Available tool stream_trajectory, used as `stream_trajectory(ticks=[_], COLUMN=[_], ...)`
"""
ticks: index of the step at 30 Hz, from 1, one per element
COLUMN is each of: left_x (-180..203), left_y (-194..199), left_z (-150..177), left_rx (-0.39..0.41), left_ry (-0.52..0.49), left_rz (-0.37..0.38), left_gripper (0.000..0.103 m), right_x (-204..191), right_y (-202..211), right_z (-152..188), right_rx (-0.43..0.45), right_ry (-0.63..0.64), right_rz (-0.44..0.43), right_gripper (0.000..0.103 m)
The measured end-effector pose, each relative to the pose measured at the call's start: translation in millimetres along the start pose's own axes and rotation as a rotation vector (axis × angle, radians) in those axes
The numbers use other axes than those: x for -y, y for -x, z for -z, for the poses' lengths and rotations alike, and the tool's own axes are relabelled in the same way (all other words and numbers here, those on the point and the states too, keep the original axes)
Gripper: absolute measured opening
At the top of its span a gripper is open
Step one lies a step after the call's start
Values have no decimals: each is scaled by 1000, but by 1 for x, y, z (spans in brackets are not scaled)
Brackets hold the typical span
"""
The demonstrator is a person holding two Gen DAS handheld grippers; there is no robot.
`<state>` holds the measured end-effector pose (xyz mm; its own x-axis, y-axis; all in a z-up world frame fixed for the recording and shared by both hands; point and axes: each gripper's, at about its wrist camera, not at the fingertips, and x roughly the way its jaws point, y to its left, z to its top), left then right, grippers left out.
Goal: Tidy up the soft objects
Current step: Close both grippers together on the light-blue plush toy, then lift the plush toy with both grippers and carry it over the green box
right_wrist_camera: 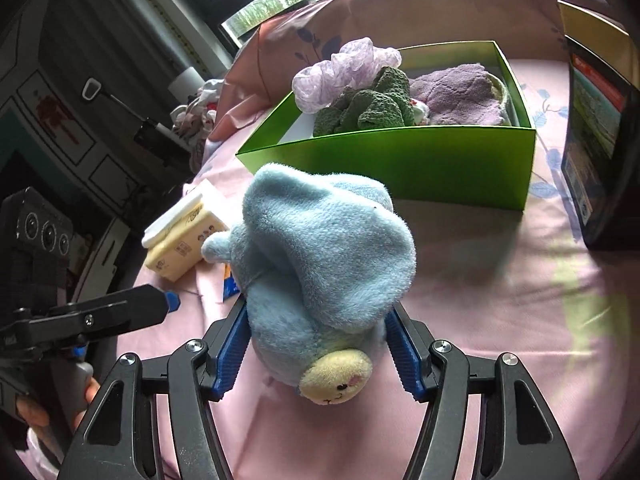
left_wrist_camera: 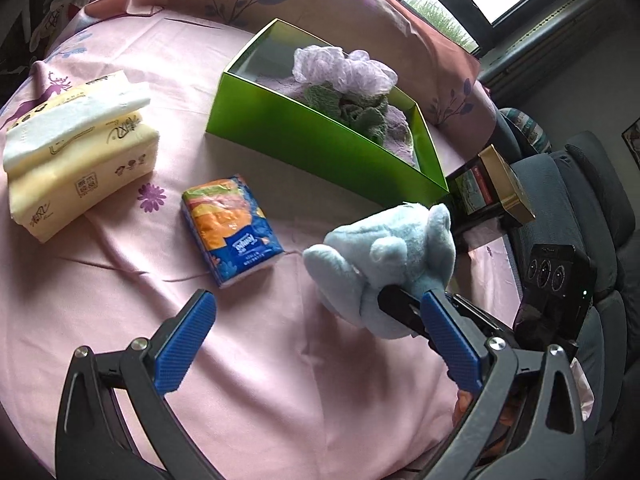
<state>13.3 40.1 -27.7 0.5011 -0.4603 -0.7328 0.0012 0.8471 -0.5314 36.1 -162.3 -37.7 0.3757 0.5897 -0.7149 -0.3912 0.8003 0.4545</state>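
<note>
Blue plush toy caught in the right claw on the bed

From the left: a yellow tissue pack (left_wrist_camera: 76, 152) lies on the pink sheet (left_wrist_camera: 280, 360), a small blue tissue packet (left_wrist_camera: 232, 228) beside it. The left claw (left_wrist_camera: 320, 320) stands wide open and empty. The right claw (right_wrist_camera: 316, 344) grips the blue plush toy (right_wrist_camera: 320, 256), pads pressing both its sides, just in front of the green box (right_wrist_camera: 400, 160), which holds cloths (right_wrist_camera: 368, 108)
</note>
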Motion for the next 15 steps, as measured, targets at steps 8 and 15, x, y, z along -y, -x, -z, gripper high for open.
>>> stream_trajectory(ticks=[8,15], left_x=[56,68], left_y=[-46,-61], left_z=[24,34], left_rx=[-135,-164], left_ry=[-139,-189], left_rz=[56,22], left_gripper=[102,99], right_x=[10,11], right_y=[37,37], right_z=[41,48], right_rx=[-47,-41], right_ry=[40,30], right_rz=[16,22], right_gripper=[68,77])
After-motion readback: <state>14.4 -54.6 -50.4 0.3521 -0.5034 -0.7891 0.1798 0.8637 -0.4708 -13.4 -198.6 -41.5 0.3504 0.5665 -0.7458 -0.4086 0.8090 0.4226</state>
